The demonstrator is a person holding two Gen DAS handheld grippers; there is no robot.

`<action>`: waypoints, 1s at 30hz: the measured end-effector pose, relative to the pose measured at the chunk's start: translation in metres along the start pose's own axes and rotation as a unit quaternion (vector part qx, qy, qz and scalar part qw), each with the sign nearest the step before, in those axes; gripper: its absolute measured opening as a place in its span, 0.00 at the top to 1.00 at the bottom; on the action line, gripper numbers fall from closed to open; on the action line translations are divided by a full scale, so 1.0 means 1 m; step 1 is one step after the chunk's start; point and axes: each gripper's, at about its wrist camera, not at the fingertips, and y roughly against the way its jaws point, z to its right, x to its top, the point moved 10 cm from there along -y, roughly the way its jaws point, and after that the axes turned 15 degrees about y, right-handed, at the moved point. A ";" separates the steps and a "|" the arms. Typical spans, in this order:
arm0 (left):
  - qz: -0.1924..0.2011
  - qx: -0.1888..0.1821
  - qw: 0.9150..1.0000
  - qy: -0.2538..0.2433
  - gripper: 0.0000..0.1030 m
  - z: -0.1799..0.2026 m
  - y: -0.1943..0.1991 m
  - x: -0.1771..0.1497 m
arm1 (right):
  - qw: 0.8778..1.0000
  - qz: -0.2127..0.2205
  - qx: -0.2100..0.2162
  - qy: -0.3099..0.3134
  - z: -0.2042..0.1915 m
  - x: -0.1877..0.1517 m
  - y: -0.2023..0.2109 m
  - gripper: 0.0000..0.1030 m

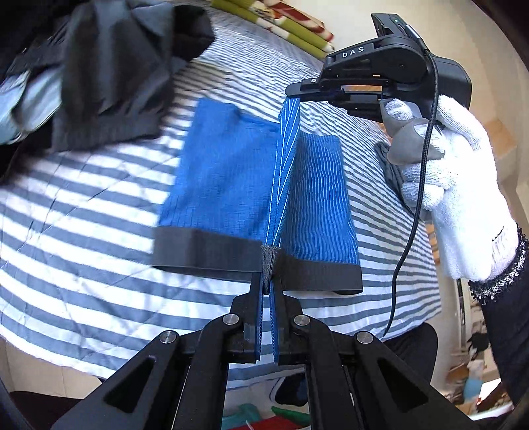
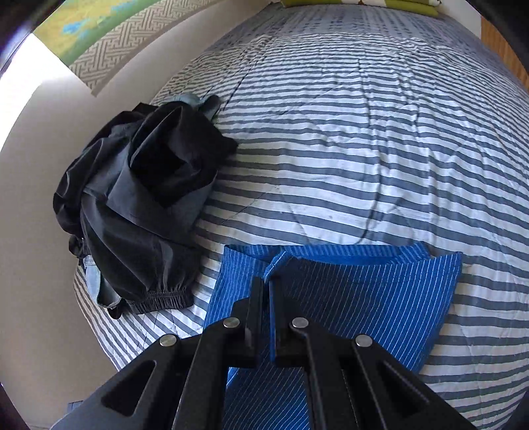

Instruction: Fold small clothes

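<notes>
The blue shorts [image 1: 224, 185] lie on the striped bed [image 1: 82, 205], a lifted fold stretched between both grippers — left gripper [image 1: 267, 281] pinches the waistband end, right gripper [image 1: 294, 94] pinches the far end.

This is a bedroom in a home. The work surface is a bed covered by a quilted grey-and-white striped bedspread [image 2: 347, 132], stitched in curved lines. Folded green, red and white bedding [image 1: 281, 23] lies at its far end. A heap of dark clothes [image 2: 142, 205] sits on the bed near a plain white wall [image 2: 39, 165] hung with a patterned picture [image 2: 99, 39]. Cluttered belongings [image 1: 476, 373] cover the floor beside the bed.
</notes>
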 end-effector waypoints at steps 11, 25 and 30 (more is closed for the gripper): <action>-0.008 -0.006 0.999 0.051 0.97 -0.054 -0.010 0.024 | 0.998 -0.043 -0.042 0.033 -0.030 0.021 -0.062 0.97; 0.004 0.019 0.999 0.040 0.66 -0.068 0.009 0.021 | 0.997 0.012 0.007 0.072 -0.043 0.042 -0.032 0.74; 0.044 0.028 0.999 0.008 0.68 -0.052 0.037 0.039 | 0.997 0.064 0.039 0.037 -0.010 0.011 0.036 0.74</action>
